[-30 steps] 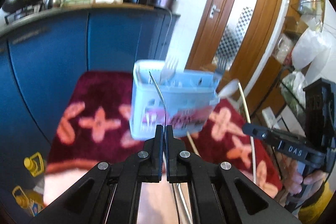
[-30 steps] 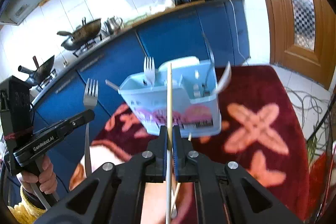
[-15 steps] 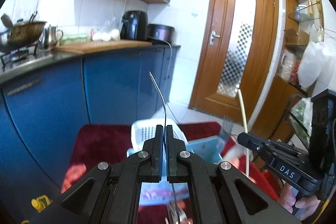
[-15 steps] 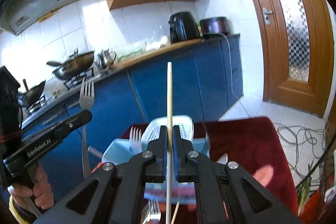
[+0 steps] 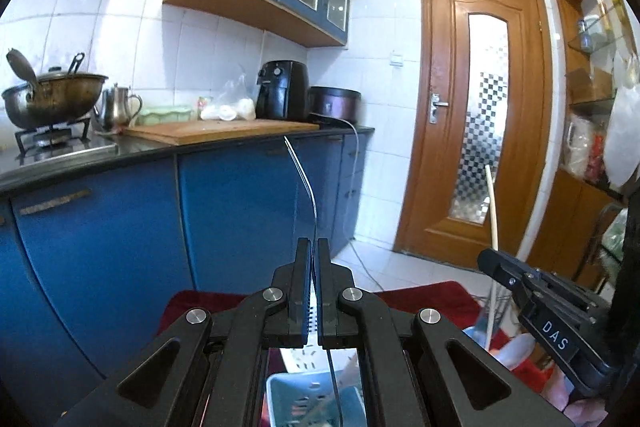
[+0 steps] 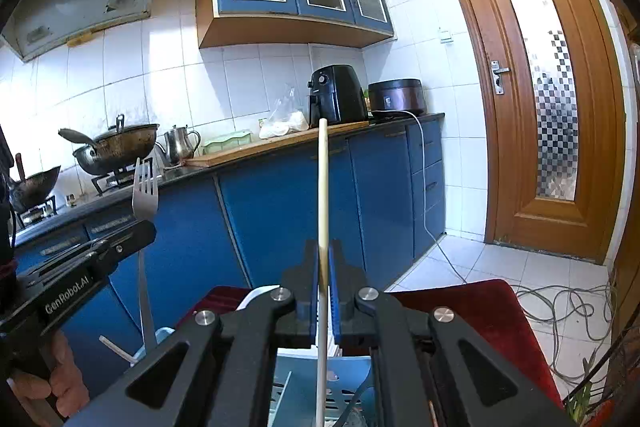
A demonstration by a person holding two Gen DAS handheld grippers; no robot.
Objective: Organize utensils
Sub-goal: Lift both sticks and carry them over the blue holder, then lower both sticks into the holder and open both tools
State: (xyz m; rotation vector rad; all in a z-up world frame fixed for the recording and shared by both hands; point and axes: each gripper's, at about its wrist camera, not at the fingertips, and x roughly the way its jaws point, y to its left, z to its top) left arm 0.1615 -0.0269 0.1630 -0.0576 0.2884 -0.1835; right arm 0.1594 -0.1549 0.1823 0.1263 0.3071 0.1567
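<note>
Here the left tongs (image 5: 314, 251) are clamped on a metal fork (image 6: 145, 193), seen edge-on in their own view, tines up. The right tongs (image 6: 323, 255) pinch a pale wooden chopstick (image 6: 322, 187) that stands nearly upright. Both utensils are lifted above the light blue utensil basket (image 5: 288, 393), which sits low under the tongs on a red rug (image 6: 472, 311) before blue kitchen cabinets (image 5: 236, 211).
</note>
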